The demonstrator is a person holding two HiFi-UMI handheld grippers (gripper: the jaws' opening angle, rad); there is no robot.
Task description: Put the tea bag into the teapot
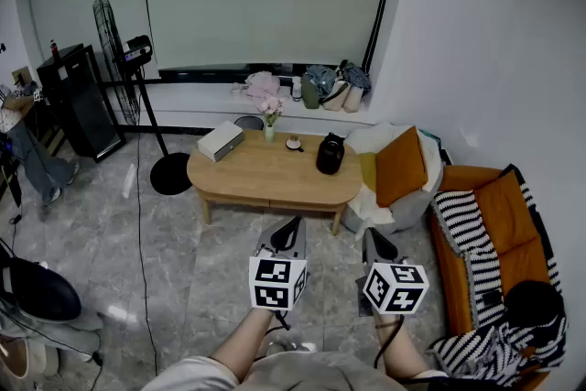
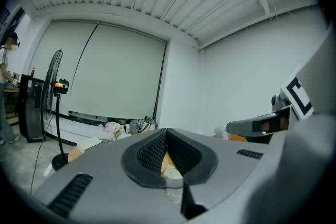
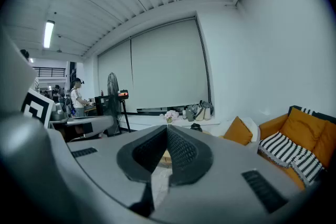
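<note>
A black teapot [image 1: 330, 153] stands on the right part of an oval wooden coffee table [image 1: 256, 181], far ahead of me. A small round dish [image 1: 294, 143] sits to its left; it is too small to show a tea bag. My left gripper [image 1: 293, 224] and right gripper [image 1: 371, 235] hang low over the floor, well short of the table's front edge. In the left gripper view the pads [image 2: 152, 152] meet at the tip with nothing between them. The right gripper view shows the same, with the teapot [image 3: 196, 127] tiny beyond its pads [image 3: 181, 149].
A white box [image 1: 221, 140] and a small flower vase [image 1: 269, 122] share the table. A pale beanbag with an orange cushion [image 1: 399, 165] stands at its right end, and an orange sofa [image 1: 499, 238] beyond. A standing fan [image 1: 137, 96] and a black cabinet [image 1: 78, 101] are at the left.
</note>
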